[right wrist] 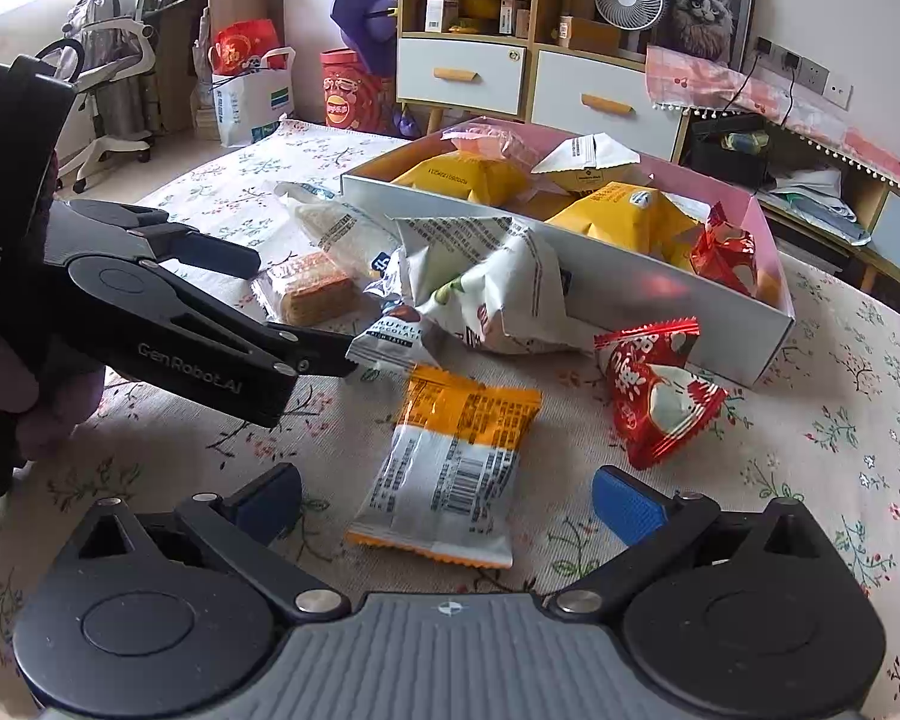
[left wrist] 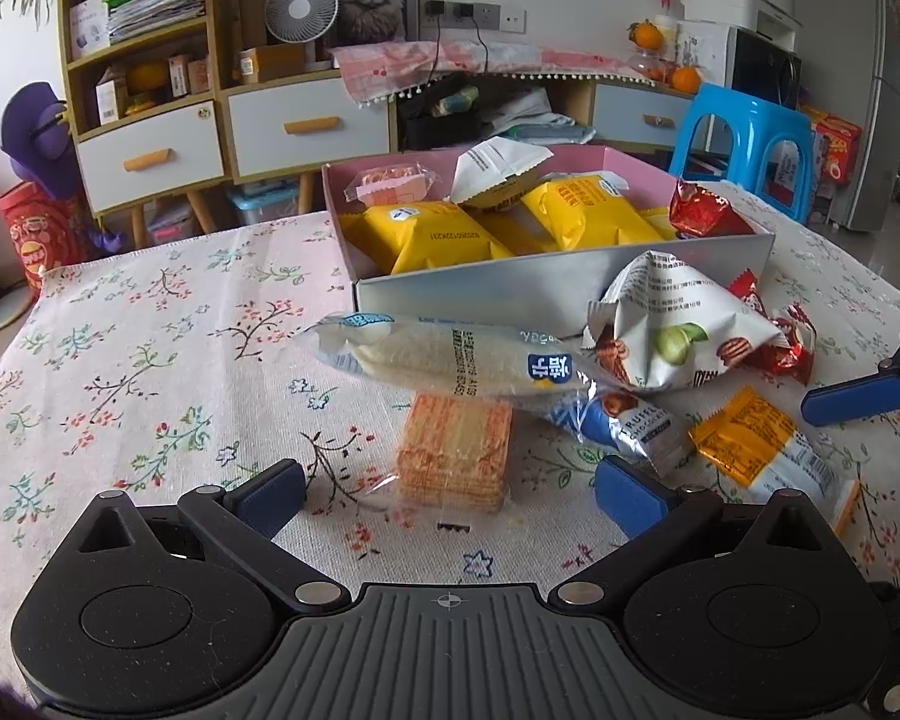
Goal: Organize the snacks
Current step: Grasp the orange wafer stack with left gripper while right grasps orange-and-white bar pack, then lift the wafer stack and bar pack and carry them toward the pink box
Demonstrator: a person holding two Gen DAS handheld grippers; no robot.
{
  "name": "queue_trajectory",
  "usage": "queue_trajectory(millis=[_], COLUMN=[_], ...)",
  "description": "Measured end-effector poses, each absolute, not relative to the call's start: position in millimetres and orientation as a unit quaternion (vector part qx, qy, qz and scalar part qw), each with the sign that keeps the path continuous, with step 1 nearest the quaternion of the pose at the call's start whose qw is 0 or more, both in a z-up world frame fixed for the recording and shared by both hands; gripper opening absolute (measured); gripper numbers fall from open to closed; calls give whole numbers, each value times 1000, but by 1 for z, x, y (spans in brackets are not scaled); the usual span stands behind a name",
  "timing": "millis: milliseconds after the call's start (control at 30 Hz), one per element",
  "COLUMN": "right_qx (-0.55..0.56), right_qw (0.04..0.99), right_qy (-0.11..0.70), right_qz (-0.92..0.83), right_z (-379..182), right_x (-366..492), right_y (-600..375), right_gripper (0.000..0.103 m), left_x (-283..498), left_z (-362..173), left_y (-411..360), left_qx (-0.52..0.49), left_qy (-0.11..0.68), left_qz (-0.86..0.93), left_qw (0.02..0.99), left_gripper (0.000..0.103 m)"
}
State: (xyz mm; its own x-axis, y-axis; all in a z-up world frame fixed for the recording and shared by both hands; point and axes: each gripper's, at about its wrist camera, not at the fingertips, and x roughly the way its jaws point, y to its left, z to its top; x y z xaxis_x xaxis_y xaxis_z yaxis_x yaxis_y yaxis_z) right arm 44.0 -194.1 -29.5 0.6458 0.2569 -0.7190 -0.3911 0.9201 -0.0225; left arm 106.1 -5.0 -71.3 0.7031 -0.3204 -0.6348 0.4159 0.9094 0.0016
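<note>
Your table (left wrist: 150, 324) with the flowered cloth carries everything, and the open box (left wrist: 510, 288) stands at 12 o'clock from your left gripper, near the loose snacks, probably so each carry stays short. It already holds several yellow packets (left wrist: 438, 237) lying flat, I think to save room for more. The loose pile lies just before the box wall: the white nut bag (left wrist: 672, 324) at 1 o'clock leans on the long rice cracker packet (left wrist: 450, 357), which rests across the wafer pack (left wrist: 453, 456), so this one looks to me hard to lift first. Your left gripper (left wrist: 450, 495) is spread wide and empty, its jaws on both sides of the wafer pack. Your right gripper (right wrist: 447, 498) is also wide and empty, framing the orange-and-white packet (right wrist: 450, 468) at 12 o'clock, which lies free and alone, an easy pick in my judgement.
</note>
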Motion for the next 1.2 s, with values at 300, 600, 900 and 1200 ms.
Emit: queue_trajectory(millis=[300, 600, 900, 1200], right_qx=[-86, -88, -95, -83], right_qw=[903, 905, 904, 896], right_qy=[383, 379, 376, 400], right_qz=[178, 174, 179, 172], right_z=[-29, -23, -18, -12], right_x=[47, 49, 42, 42], right_y=[-193, -193, -193, -193], right_gripper=[93, 69, 34, 29], left_x=[103, 97, 87, 75], left_z=[-68, -63, -60, -54], left_y=[-7, -7, 0, 16], left_qx=[76, 81, 76, 56], left_qy=[320, 316, 331, 359], left_qz=[-213, -206, -194, -188], left_qw=[920, 922, 921, 912], left_gripper=[83, 38, 34, 33])
